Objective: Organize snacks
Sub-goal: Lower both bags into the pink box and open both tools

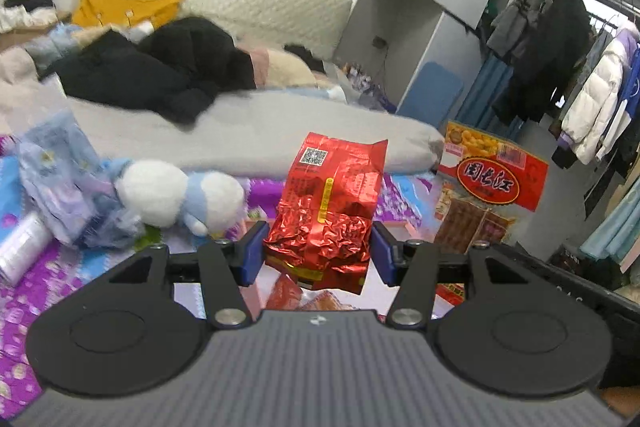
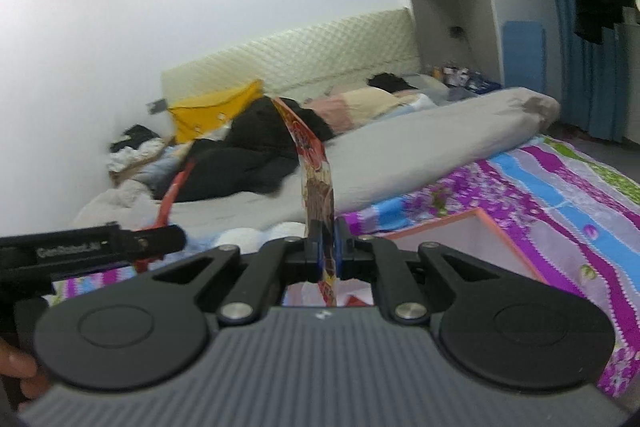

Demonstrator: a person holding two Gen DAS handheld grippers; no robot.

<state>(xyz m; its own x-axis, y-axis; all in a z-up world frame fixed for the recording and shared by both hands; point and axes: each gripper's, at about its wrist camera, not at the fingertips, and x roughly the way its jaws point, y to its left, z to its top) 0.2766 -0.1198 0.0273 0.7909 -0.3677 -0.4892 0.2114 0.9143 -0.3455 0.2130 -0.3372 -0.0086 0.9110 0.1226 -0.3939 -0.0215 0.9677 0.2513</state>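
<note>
Left hand-held gripper (image 1: 318, 254): blue pads clamped on the lower half of a crumpled red foil packet (image 1: 326, 211), held upright above the purple patterned bedspread (image 1: 36, 291). Right hand-held gripper (image 2: 326, 247): jaws pinched together on a flat red-orange snack pack (image 2: 316, 167), edge-on, sticking up and forward. Pink-rimmed box (image 2: 472, 227) just beyond its right finger; contents too blurred to tell.

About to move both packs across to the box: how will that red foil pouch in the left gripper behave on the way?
The red foil pouch is crinkled and vacuum-tight, so probably fairly stiff where the left gripper clamps it. It stands upright with no droop, which suggests it is light. Glossy foil may slip between the pads, and the flat top flap could bend if knocked.
</note>
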